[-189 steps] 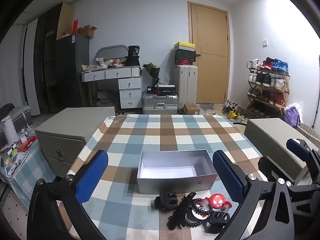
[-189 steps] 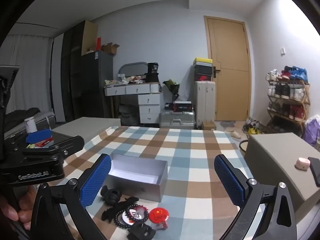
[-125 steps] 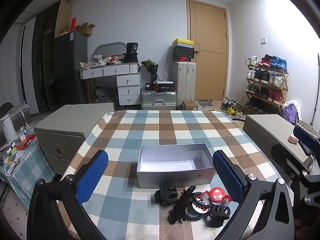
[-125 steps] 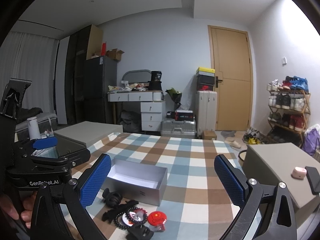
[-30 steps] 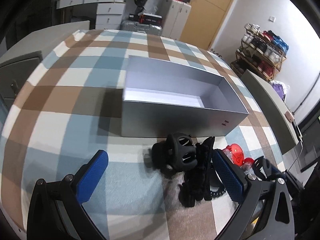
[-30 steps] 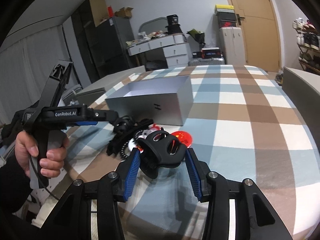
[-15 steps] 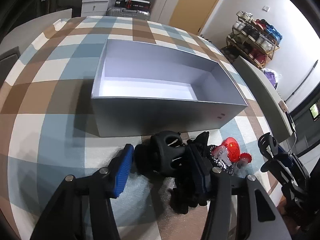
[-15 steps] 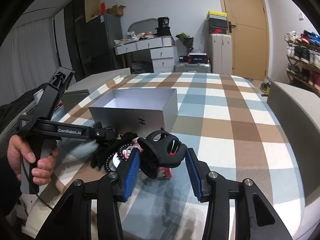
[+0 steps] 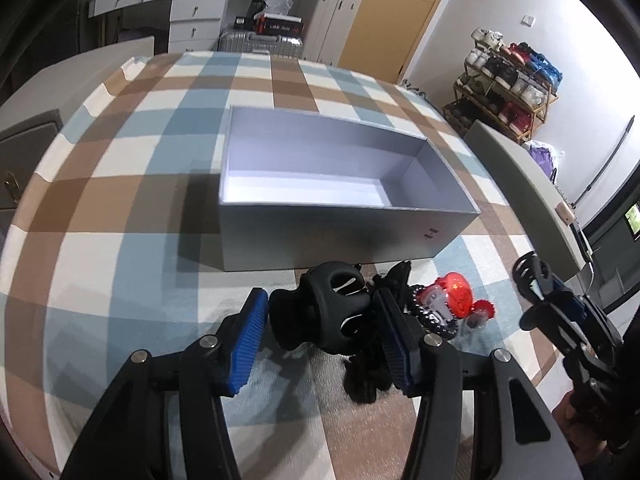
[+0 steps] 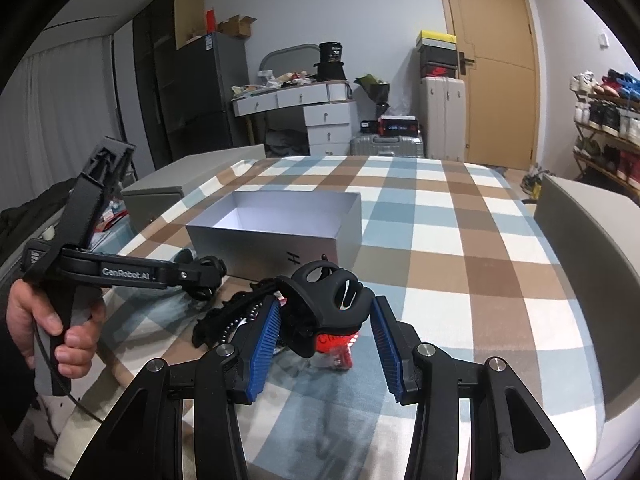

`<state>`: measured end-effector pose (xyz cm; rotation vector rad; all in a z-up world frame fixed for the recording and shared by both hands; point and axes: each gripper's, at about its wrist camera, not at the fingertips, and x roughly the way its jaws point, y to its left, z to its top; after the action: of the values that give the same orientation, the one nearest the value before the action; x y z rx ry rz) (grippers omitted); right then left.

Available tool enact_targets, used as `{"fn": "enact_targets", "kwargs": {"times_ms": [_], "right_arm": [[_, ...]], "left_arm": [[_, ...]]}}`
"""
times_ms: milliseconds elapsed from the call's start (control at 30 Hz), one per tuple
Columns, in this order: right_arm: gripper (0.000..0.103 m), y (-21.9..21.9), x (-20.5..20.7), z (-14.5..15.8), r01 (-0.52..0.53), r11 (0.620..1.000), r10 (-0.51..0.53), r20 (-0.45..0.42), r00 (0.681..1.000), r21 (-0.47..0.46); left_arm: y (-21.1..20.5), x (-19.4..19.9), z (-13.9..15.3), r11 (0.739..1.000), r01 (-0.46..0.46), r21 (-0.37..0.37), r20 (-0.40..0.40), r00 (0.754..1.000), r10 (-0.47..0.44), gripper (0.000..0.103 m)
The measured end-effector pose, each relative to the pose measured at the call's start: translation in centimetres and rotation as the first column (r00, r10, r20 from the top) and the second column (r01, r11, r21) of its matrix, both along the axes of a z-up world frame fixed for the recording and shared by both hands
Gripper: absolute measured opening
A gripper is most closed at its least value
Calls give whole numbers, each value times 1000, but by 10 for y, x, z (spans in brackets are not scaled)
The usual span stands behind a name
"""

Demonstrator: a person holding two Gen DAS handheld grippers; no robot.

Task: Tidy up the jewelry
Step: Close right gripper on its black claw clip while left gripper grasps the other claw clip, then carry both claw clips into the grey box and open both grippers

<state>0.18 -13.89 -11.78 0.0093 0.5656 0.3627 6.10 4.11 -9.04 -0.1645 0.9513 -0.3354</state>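
An open, empty grey box stands on the checked tablecloth; it also shows in the right wrist view. In front of it lies a pile of black hair clips and red badges. My left gripper is shut on a black claw clip at the pile's left end, low over the cloth. My right gripper is shut on another black claw clip and holds it above the red badge. The left gripper shows from the side in the right wrist view.
Grey cabinets flank the table on the left and right. A pink case lies on the right cabinet. Beyond the table are drawers, suitcases, a door and a shoe rack.
Both grippers came down from above the table to the pile and closed, each on a black claw clip. My right gripper has lifted its clip; the left has just closed.
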Motion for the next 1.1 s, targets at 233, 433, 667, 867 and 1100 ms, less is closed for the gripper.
{"fn": "enact_targets", "kwargs": {"times_ms": [233,433,667,867,1100], "right_arm": [[45,7,-3,15,-19,1000,19,35,999,2],[45,12,16,35,-64,996,61,50,997,62],[45,22,53,53,-103,989,97,59,994,106],[45,34,89,55,-136,984,132,43,990,116],[45,40,125,36,-157,979,164,-44,985,130]], "left_arm": [[6,-13,24,1000,-6,-14,82,997,7,49],[9,-7,47,1000,2,-1,156,988,-2,49],[1,16,56,1000,27,8,190,981,-28,49],[-10,48,49,999,39,10,153,987,-40,49],[-16,64,36,998,52,26,102,993,-54,49]]}}
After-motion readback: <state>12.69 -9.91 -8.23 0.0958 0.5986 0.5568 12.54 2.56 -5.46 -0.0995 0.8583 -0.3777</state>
